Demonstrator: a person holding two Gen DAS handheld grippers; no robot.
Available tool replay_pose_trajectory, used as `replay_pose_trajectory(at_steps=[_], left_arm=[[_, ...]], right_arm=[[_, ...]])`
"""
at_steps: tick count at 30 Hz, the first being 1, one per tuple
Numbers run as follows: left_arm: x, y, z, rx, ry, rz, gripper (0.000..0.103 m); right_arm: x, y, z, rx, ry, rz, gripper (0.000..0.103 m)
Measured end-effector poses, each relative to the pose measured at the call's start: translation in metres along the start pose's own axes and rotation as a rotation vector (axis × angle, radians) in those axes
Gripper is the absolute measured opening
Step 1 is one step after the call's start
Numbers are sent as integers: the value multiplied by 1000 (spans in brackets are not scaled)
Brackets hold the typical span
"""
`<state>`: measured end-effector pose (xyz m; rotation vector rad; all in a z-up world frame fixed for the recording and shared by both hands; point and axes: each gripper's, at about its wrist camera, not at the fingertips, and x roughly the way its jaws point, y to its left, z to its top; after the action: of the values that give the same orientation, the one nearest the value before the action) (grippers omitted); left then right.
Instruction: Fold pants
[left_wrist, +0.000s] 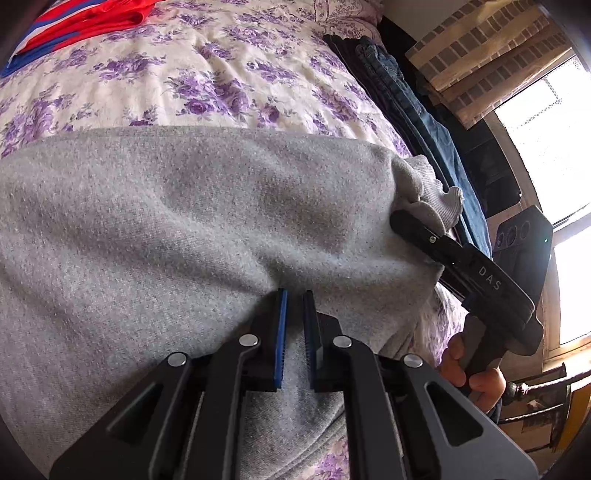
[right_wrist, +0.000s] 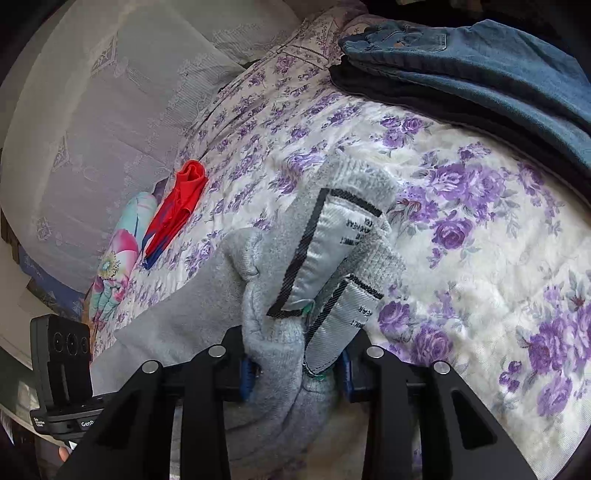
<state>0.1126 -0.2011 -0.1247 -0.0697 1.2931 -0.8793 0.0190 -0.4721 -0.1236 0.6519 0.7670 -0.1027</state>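
Pants (left_wrist: 166, 229): grey sweatpants lying on the bed (left_wrist: 229, 88), which wears a white cover with purple flowers. In the left wrist view the grey cloth stretches as a broad band from the left edge to the right; its long axis runs side to side across the bed, and the ribbed end (left_wrist: 436, 195) points right, toward the jeans.

Ribbed end: bunched and lifted off the bed. In the right wrist view two white care labels (right_wrist: 332, 251) with black edging stick up out of it.

Left gripper (left_wrist: 293, 295): its blue-padded fingers (left_wrist: 281, 332) stand very close together, pinching a fold of the pants at the near edge of the cloth, left of the ribbed end.

Right gripper (right_wrist: 293, 369): fingers set at a narrow gap, clamped on the bunched ribbed end, grey cloth filling the space between the blue pads. In the left wrist view it comes in from the right, a hand (left_wrist: 469, 373) on its handle.

Jeans (right_wrist: 480, 62): blue, folded on a dark garment (right_wrist: 406, 92), on the bed beyond the ribbed end and apart from the pants.

Red garment (right_wrist: 177, 210): red and blue, on the bed far from the ribbed end, beyond the pants, near a flowered cushion (right_wrist: 118, 266).
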Motion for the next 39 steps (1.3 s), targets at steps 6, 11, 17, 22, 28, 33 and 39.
replay_pose_trajectory(at_steps=[6, 11, 17, 22, 28, 33, 39], left_arm=[[-31, 15, -18, -57, -1, -65, 8], [-139, 84, -49, -171, -238, -73, 8], [-233, 187, -106, -378, -340, 176, 8], [-238, 243, -133, -466, -339, 116, 7], [-227, 245, -130, -412, -341, 155, 1], [-225, 243, -129, -395, -347, 156, 1], [-226, 245, -132, -393, -350, 148, 1]], right_arm=[[-51, 105, 8, -286, -97, -104, 33], [-57, 188, -12, -506, -109, -96, 33], [-5, 286, -81, -866, -100, -204, 33], [51, 322, -145, -1050, 62, -201, 32], [63, 328, -166, -1052, 167, -140, 71], [33, 342, -152, -933, 316, 100, 72], [33, 337, -112, -822, 245, 121, 32]])
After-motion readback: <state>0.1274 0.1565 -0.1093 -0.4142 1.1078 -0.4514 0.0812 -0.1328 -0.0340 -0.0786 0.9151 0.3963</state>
